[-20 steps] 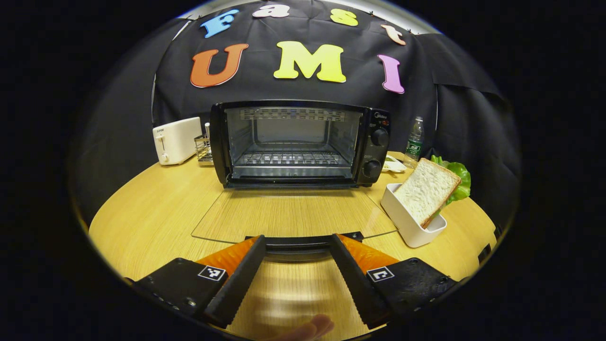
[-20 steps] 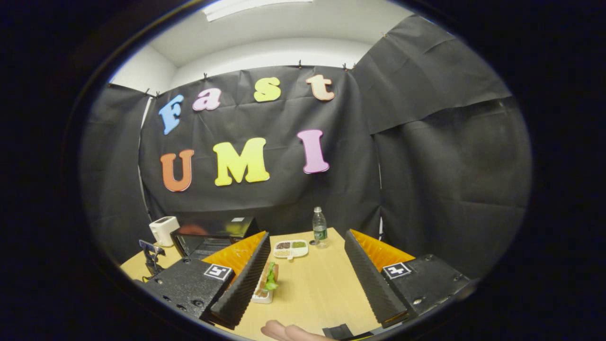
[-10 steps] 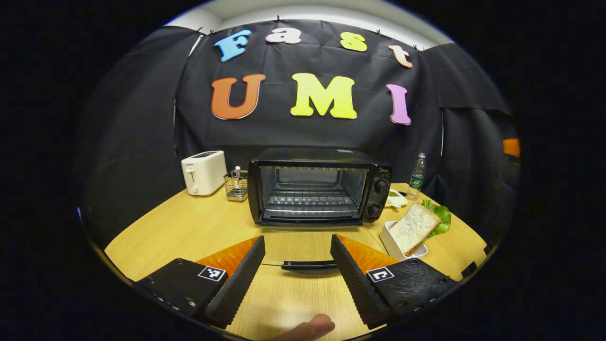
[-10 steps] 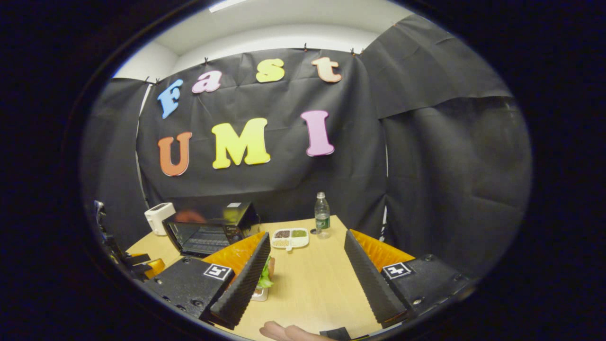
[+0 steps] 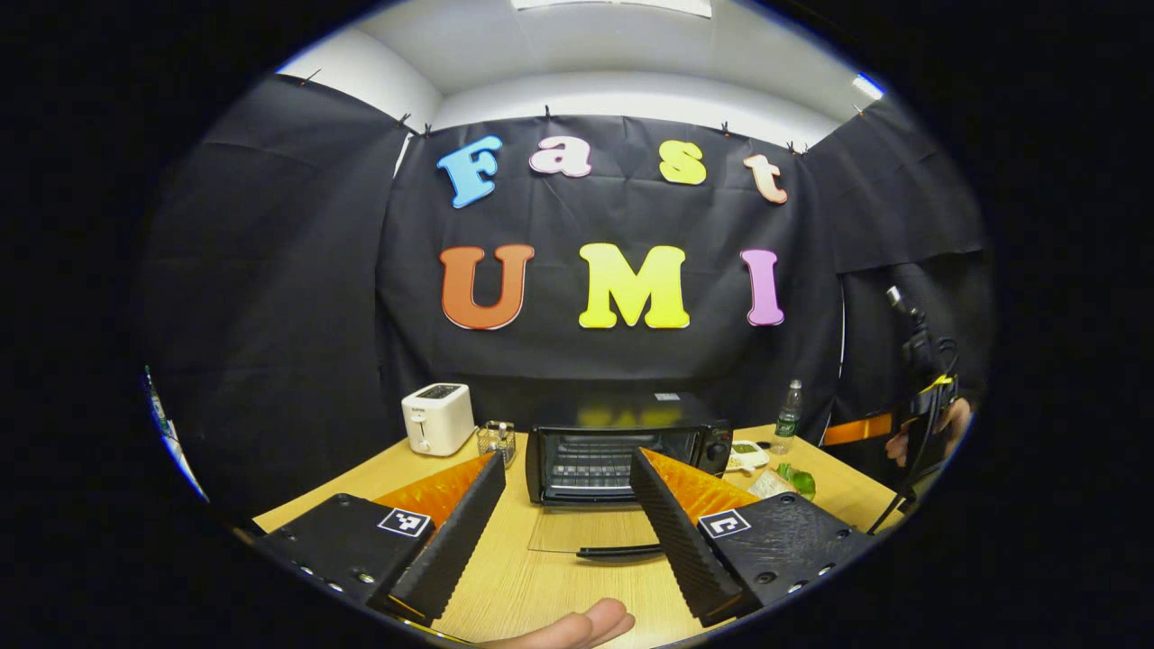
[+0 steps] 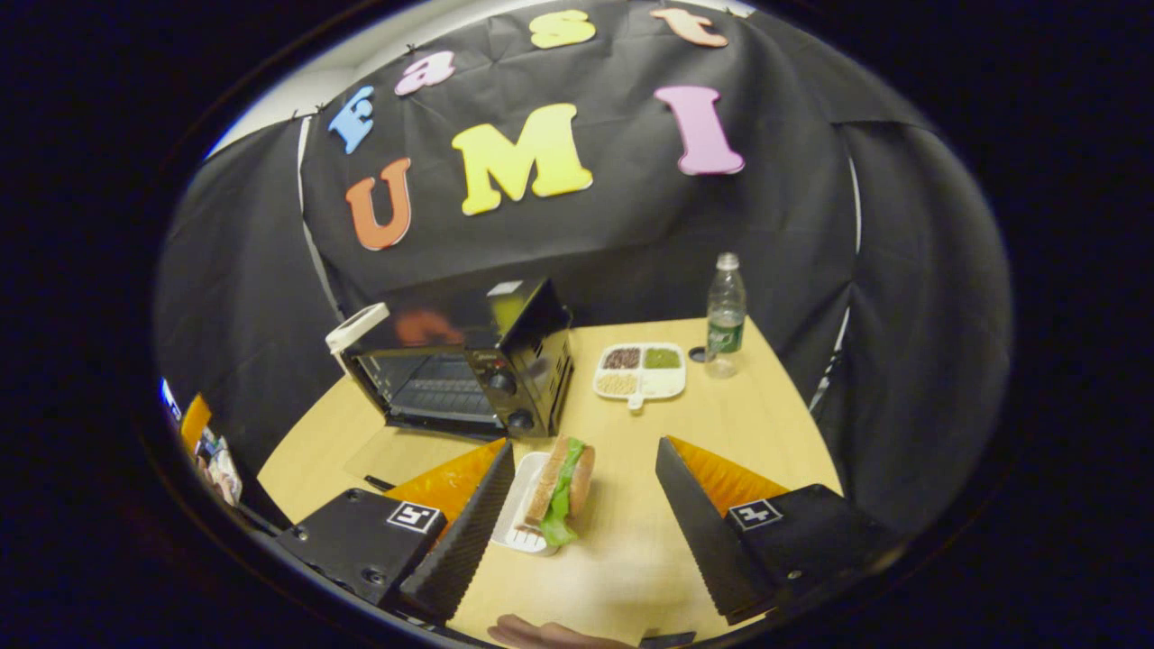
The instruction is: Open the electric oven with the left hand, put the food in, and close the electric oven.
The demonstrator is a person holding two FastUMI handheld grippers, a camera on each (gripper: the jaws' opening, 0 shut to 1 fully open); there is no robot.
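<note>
While both grippers' jaws gape empty, oven (image 6: 469, 361) w/ wire rack, prob. steel, stands open beside sandwich (image 6: 561, 487).

The left gripper (image 5: 563, 532) is held level above the table, its two fingers (image 5: 446, 541) spread wide with nothing between them. They rise from 7 and 5 o'clock toward the centre of the left gripper view. A fingertip of the holding hand (image 5: 577, 626) shows at 6 o'clock, just beneath the fingers.

The right gripper (image 6: 586, 527) is tipped downward and rolled a little to one side, its fingers (image 6: 460, 536) likewise parted wide and gripping nothing. Part of its holding hand (image 6: 541, 634) shows at 6 o'clock.

In the left gripper view, at 3 o'clock, the right gripper (image 5: 920, 397) appears far off, raised, with a hand (image 5: 947, 424) wrapped around it.
</note>
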